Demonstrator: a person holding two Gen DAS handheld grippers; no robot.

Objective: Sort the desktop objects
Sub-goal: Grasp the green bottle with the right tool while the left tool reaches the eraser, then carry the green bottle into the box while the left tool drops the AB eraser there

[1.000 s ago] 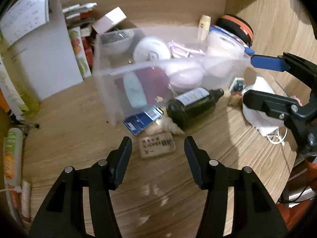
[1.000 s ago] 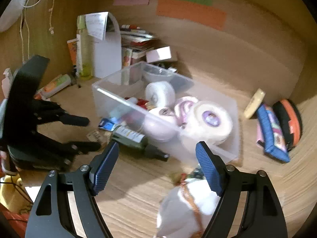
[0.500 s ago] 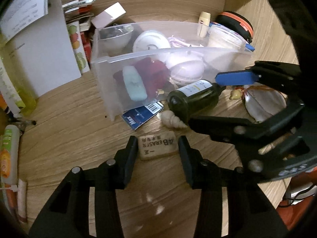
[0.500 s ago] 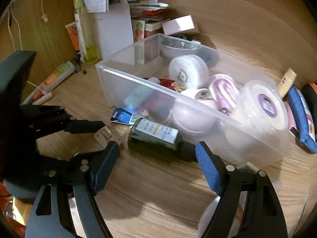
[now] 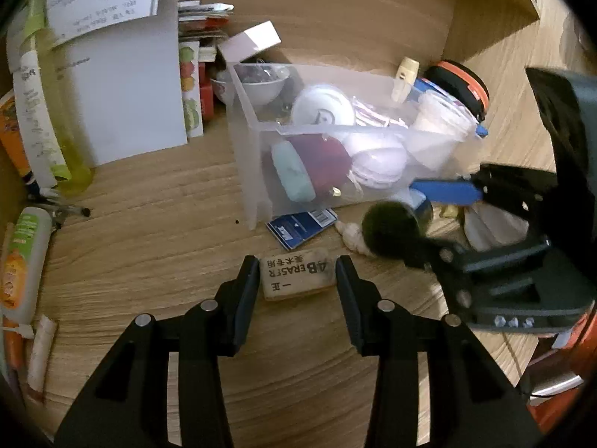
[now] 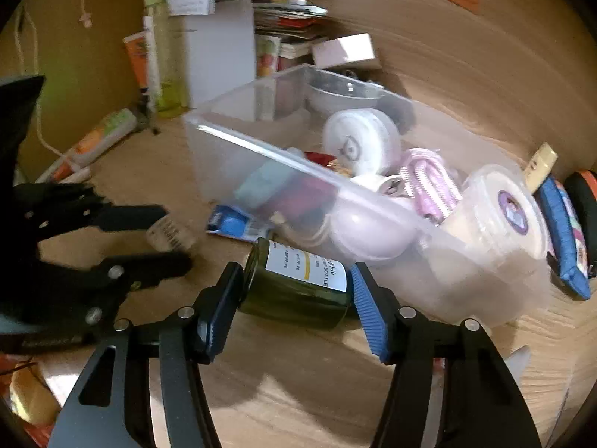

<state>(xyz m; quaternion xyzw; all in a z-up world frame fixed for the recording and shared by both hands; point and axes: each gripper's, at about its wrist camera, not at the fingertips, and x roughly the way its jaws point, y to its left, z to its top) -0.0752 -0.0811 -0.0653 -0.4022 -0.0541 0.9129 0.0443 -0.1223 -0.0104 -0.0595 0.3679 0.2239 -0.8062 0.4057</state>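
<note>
A worn eraser (image 5: pixel 296 272) with printed letters lies on the wooden desk. My left gripper (image 5: pixel 297 274) closes around it, its jaws touching both ends. A dark green bottle (image 6: pixel 298 283) with a white label lies on its side in front of the clear plastic bin (image 6: pixel 261 149). My right gripper (image 6: pixel 296 287) has its blue-padded jaws pressed on both sides of the bottle. In the left wrist view the bottle (image 5: pixel 391 227) shows end-on between the right gripper's fingers. The bin (image 5: pixel 253 171) holds tape rolls, a bowl and other small items.
A blue card (image 5: pixel 300 224) and a small shell (image 5: pixel 350 237) lie by the bin's front. A white file box (image 5: pixel 123 86), a green bottle (image 5: pixel 48 112) and tubes (image 5: pixel 22 261) stand left. A blue pouch (image 6: pixel 563 231) and an orange-rimmed case (image 5: pixel 462 86) lie right.
My left gripper moved forward and narrowed onto the eraser. My right gripper moved in from the right and closed on the dark green bottle.
</note>
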